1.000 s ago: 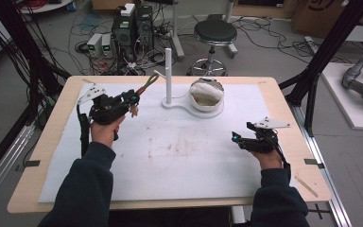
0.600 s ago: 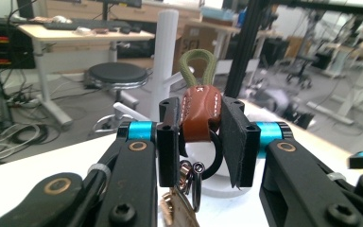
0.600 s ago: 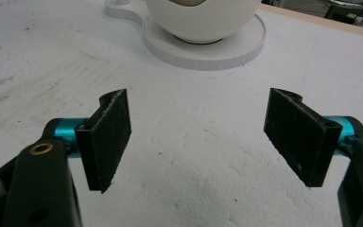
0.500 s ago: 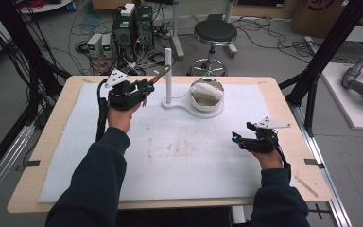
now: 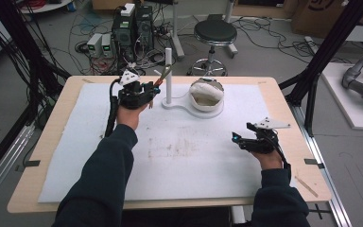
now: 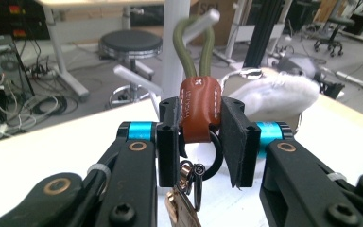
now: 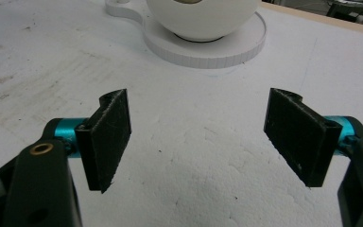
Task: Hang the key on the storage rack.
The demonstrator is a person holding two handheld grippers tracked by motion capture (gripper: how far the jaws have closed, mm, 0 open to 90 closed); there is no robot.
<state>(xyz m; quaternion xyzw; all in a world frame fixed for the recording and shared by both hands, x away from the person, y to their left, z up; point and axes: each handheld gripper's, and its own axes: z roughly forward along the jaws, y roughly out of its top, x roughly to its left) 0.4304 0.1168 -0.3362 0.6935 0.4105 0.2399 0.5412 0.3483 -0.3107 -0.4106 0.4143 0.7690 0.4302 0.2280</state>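
My left gripper (image 6: 201, 142) is shut on the brown leather tab (image 6: 199, 111) of a key ring; an olive cord loop (image 6: 196, 47) sticks out ahead of the pads, and a black ring and metal clasp hang below. In the high view that gripper (image 5: 152, 90) sits at the table's far left-centre, with the cord loop (image 5: 163, 74) right beside the white upright post (image 5: 168, 71). I cannot tell whether the loop touches the post. My right gripper (image 7: 203, 137) stands open above the white mat, nothing between its pads, at the right of the table (image 5: 238, 140).
The post rises from a flat white base (image 5: 179, 105) that also carries a white bowl (image 5: 207, 93) with pale stuff in it. A white mat (image 5: 184, 156) covers the wooden table. Computers, cables and a stool (image 5: 214, 33) stand on the floor beyond the far edge.
My left hand has carried the key ring rightward and farther across the table, up to the white post. The right hand has stayed put.
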